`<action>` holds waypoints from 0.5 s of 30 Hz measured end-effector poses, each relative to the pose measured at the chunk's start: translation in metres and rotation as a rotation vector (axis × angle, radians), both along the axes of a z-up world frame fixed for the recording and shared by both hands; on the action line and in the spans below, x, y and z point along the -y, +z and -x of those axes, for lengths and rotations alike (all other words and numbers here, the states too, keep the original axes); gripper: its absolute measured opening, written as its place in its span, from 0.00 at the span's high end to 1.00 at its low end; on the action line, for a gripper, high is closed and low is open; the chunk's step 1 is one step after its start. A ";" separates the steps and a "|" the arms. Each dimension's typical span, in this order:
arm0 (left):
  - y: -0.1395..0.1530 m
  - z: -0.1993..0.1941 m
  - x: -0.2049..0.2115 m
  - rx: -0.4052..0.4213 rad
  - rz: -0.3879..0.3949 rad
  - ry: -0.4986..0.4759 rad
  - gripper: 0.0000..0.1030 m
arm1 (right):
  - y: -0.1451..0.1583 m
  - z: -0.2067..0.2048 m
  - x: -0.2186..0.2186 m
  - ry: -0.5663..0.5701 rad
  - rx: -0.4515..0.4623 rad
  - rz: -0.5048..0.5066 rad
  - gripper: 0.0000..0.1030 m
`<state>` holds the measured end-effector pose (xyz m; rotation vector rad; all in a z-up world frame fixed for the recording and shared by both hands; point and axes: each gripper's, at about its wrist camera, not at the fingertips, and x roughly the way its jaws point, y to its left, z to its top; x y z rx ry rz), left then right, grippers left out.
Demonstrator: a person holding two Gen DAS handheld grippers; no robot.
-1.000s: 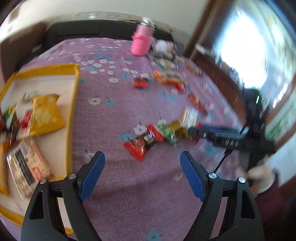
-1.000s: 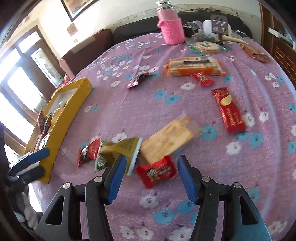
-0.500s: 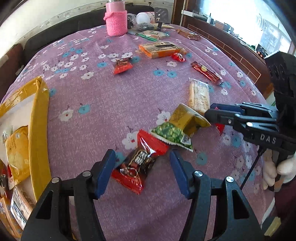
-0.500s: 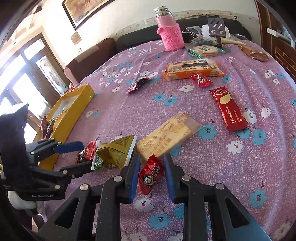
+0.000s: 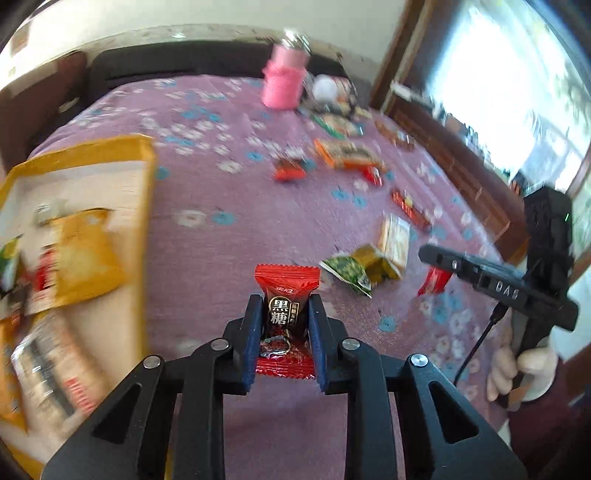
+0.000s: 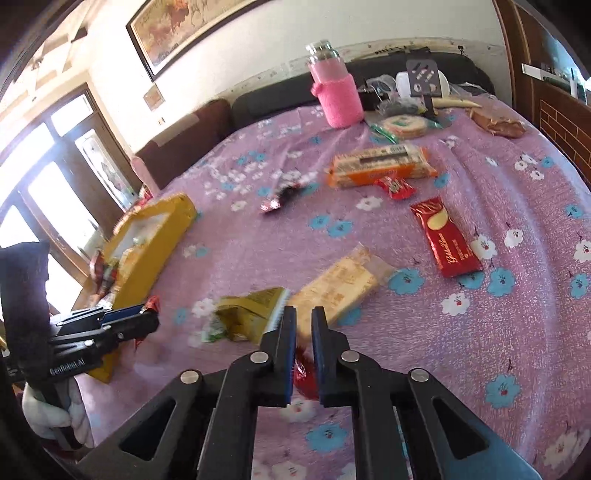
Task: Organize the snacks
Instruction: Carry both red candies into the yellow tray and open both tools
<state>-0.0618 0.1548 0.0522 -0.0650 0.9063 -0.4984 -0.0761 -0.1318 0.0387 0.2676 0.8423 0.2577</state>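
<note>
Left wrist view gives me the purple flowered tablecloth, then the yellow box of snacks at its left edge. My left gripper pinches a red candy above the cloth; my right gripper is clamped on a small red packet.

A purple floral tablecloth covers the table. At its far edge stands a bottle in a pink knitted sleeve, upright. A dark sofa runs behind the table along the far wall. A framed painting hangs above it. Glazed doors stand at left.
</note>
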 end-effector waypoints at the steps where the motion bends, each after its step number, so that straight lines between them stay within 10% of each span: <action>1: 0.004 0.001 -0.010 0.004 0.013 0.019 0.79 | 0.005 0.002 -0.004 0.008 0.005 -0.013 0.92; 11: 0.031 0.026 -0.124 0.082 0.088 0.246 0.79 | 0.039 0.003 -0.048 0.070 0.048 -0.032 0.94; 14: 0.025 0.029 -0.145 0.086 0.076 0.299 0.79 | 0.037 0.008 -0.043 0.039 0.040 0.055 0.78; 15: 0.022 0.028 -0.151 0.084 0.060 0.321 0.79 | 0.033 0.012 -0.041 0.026 0.025 0.097 0.59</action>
